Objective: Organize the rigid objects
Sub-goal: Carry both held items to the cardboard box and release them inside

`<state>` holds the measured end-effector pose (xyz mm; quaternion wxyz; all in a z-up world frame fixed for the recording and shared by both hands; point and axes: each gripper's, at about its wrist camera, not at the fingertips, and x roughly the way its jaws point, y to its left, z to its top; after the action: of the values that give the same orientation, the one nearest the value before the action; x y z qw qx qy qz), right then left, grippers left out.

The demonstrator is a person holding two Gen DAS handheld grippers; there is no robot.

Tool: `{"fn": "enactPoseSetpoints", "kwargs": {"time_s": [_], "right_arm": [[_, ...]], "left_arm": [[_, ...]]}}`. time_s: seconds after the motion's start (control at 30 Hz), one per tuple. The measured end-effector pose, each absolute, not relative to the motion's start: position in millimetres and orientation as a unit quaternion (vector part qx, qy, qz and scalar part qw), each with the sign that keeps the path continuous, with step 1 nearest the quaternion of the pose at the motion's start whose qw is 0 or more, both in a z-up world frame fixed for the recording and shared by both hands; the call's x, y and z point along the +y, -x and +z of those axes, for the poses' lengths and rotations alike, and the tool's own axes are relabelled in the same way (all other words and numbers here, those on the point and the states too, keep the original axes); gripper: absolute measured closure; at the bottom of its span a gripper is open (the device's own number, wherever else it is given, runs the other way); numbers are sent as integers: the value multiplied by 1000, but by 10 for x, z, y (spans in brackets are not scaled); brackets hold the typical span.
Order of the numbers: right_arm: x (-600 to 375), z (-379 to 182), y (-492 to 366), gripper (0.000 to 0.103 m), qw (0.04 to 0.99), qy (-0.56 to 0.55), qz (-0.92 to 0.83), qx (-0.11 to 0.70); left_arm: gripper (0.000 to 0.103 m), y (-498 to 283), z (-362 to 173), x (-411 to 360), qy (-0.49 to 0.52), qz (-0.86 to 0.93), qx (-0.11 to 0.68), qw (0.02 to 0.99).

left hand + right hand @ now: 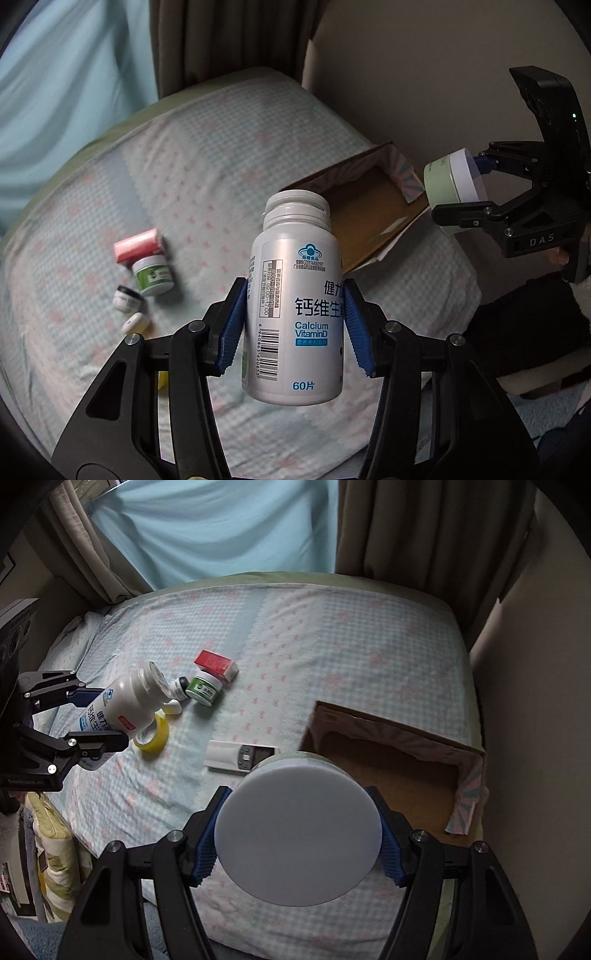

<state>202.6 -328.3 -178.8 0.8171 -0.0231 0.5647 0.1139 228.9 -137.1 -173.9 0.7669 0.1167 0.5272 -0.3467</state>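
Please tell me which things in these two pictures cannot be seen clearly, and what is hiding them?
- Remote control, right wrist view: its near end is hidden behind the round jar.
- Cardboard box, left wrist view: one corner is covered by the white bottle.
- Tape roll, right wrist view: partly hidden behind the bottle.
- Small jars' labels, both views: too small to read.

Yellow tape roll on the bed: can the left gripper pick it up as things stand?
Probably not yet. The left gripper is shut on the white calcium vitamin bottle, so its jaws are full. The translucent yellow tape roll lies flat on the checked bedsheet with nothing on top, so only the bottle blocks it.
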Motion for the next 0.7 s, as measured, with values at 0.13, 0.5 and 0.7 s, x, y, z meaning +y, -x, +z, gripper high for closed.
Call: {"fn": "enactPoseSetpoints", "kwargs": {"time_s": [0.13,0.5,0.7], "right_arm": [[-3898,-1834,-1926,36,816,17,85,571],[-5038,-2422,-2215,36,797,-24,48,602],[-5246,-2922,-2455,36,782,-50,48,619]], "left_arm": [[56,-2214,-1805,-2099,-113,-373,524,757],[56,-2388,-2468,-3411,-131,-388,555,724],[56,-2645,-3012,-3707,-152,-364,579,713]]}}
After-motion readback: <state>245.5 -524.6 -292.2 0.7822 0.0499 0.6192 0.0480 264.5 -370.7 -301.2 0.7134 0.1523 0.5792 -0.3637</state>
